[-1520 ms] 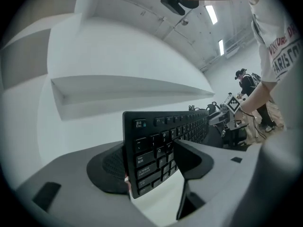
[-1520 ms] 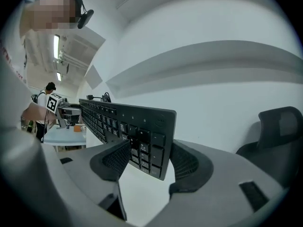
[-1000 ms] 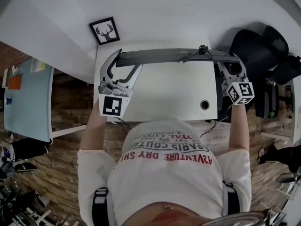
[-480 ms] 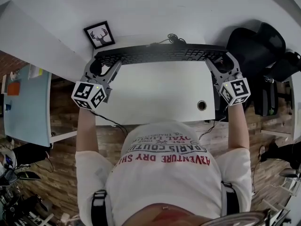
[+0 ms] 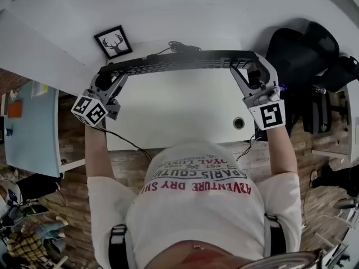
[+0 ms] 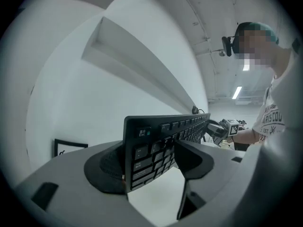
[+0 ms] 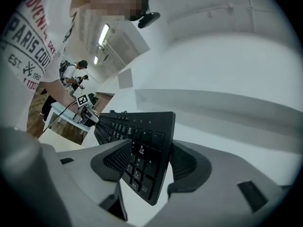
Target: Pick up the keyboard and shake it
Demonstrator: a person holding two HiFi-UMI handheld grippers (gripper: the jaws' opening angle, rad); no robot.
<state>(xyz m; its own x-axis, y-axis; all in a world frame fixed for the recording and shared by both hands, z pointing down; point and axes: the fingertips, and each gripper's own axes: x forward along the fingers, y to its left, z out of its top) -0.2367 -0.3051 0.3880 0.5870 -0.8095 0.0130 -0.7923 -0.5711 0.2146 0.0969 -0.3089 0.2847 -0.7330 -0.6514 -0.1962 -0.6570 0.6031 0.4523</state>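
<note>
Here the black keyboard (image 5: 179, 61) is held in the air over the far edge of the white desk (image 5: 185, 111), and it lies along that edge. It is tipped on its long side, so in the head view it shows as a narrow strip of keys.

The left gripper (image 5: 109, 74) is clamped on the end of the keyboard over the left side of the desk. In the left gripper view its two pads press on the keyboard (image 6: 156, 145) from both faces, near the Esc key. The right gripper (image 5: 247, 67) grips the other end, over the right side of the desk. Its jaws have just been closing, and in the right gripper view the number-pad end of the keyboard (image 7: 142, 145) stands between them, with both pads against it.

A dark cable (image 5: 179, 46) lies in loops just beyond the far edge of the desk, behind the keyboard. A round cable hole (image 5: 239, 123) is in the desk top, near its right near corner. A framed deer picture (image 5: 114, 42) is beyond the far left corner of the desk, by the white wall. A black office chair (image 5: 305, 52) is to the right of the desk, and a light blue table (image 5: 31, 128) is well apart on the left. The person in a white printed T-shirt (image 5: 196, 206) is at the near edge of the desk.
</note>
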